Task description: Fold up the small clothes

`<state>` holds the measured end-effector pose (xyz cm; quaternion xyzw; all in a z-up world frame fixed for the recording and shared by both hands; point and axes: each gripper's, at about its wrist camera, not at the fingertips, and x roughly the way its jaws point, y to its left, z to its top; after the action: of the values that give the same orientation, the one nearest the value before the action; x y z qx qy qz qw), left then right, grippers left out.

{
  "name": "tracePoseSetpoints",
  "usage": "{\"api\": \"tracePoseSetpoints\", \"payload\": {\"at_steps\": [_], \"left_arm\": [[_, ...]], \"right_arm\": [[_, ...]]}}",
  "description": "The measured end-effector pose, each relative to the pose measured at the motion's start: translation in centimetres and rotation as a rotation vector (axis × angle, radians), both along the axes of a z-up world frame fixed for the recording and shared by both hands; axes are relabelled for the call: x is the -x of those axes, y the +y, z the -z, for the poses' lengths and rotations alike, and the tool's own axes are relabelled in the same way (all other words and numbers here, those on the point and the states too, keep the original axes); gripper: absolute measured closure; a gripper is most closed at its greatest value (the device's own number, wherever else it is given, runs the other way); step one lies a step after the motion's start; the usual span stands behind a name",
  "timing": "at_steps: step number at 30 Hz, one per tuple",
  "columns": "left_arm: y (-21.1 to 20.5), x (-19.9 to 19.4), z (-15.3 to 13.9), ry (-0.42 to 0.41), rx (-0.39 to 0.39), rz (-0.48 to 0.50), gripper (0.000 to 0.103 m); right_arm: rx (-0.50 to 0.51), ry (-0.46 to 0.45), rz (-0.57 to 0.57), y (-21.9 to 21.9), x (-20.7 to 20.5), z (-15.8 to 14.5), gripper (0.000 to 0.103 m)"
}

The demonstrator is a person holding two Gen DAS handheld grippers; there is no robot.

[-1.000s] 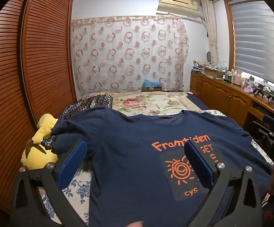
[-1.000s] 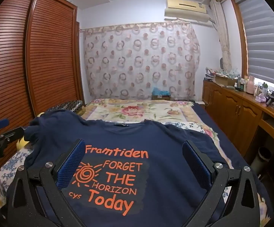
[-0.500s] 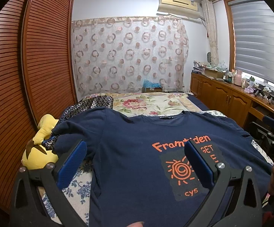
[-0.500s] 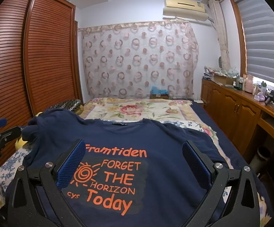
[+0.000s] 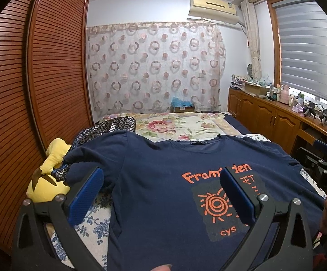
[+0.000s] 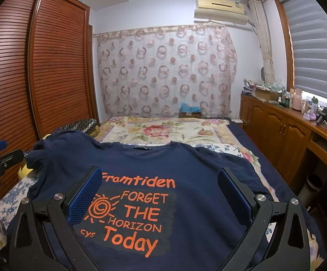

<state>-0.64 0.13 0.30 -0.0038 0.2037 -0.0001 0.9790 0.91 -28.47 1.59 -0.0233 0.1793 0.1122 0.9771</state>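
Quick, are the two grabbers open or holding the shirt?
Left hand-held gripper: open, holding nothing, above the navy blue cotton T-shirt with orange lettering.
Right hand-held gripper: open, holding nothing, above the same T-shirt.

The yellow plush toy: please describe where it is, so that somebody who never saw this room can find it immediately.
Start at the bed with the floral cover, then go to its left edge, beside the slatted wooden wardrobe. There lies the yellow plush toy, next to the sleeve of the navy T-shirt. It is the only bright yellow thing among dark and patterned cloth.
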Motion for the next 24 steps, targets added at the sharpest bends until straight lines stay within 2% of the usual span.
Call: {"api": "tracePoseSetpoints", "payload": {"at_steps": [24], "left_arm": [[-0.06, 0.19, -0.31, -0.006, -0.001, 0.001, 0.0]], "right_arm": [[-0.001, 0.001, 0.0, 0.02, 0.01, -0.03, 0.0]]}}
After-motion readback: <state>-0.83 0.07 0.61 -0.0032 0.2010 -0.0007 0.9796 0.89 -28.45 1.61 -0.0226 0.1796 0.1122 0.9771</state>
